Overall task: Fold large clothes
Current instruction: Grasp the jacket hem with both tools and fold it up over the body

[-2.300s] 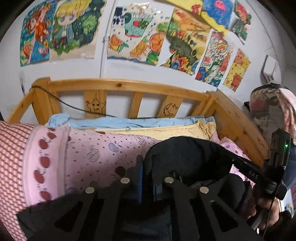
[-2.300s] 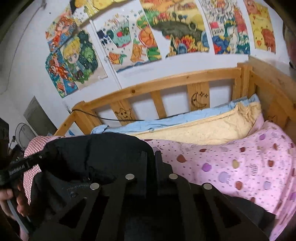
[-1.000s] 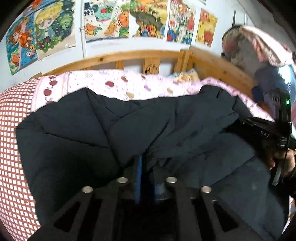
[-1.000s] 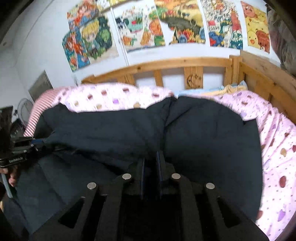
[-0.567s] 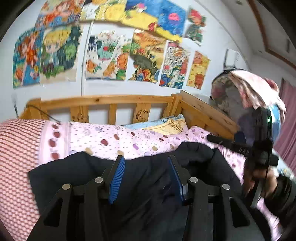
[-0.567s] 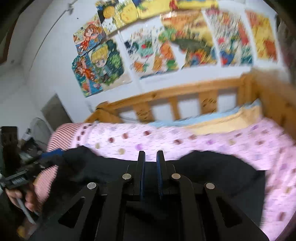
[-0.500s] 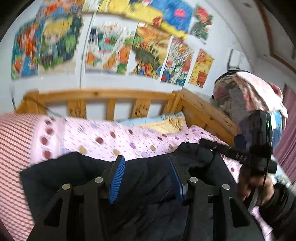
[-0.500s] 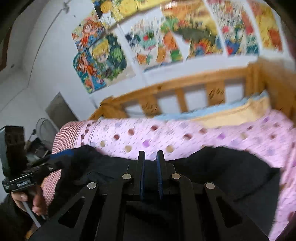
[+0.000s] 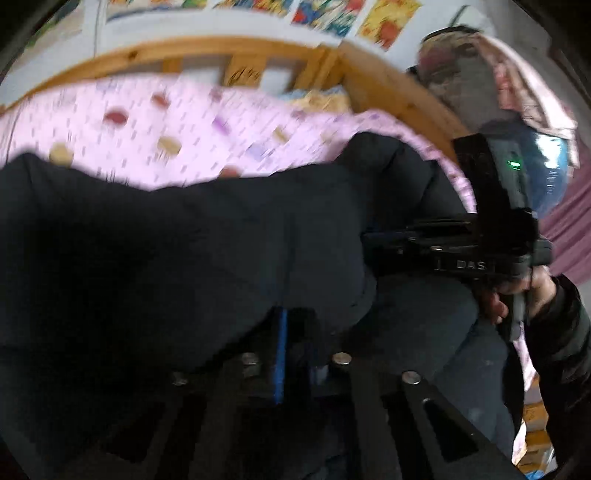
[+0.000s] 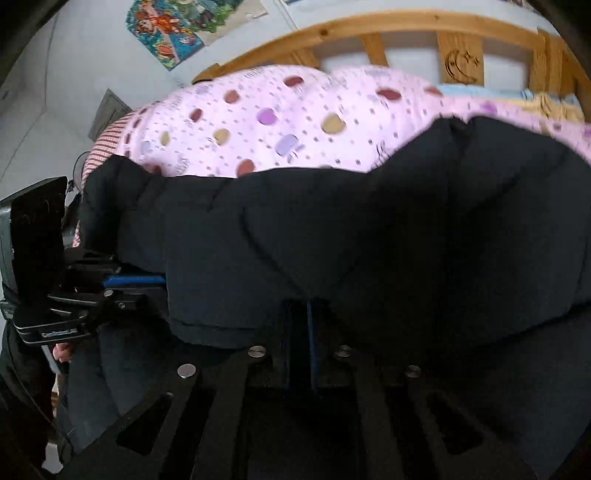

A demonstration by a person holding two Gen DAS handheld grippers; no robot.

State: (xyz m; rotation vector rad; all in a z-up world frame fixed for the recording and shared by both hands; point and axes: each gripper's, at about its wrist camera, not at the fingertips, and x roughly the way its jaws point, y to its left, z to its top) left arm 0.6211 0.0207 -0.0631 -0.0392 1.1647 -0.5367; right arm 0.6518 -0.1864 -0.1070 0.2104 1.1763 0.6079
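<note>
Wooden bed frame [image 10: 406, 26] w/ pink dotted quilt [image 10: 295, 122] across it. Black padded jacket [image 10: 332, 240] lies on quilt, near edge doubled over itself. Left gripper [image 9: 295, 332] fingers narrow, pinching jacket fold; right gripper [image 10: 299, 314] likewise clamped on the hem, blue pads nearly meeting.

Black padded coat [image 9: 192, 251] over pink dotted quilt [image 9: 177, 125], left gripper [image 9: 295, 332] pinching its edge.
</note>
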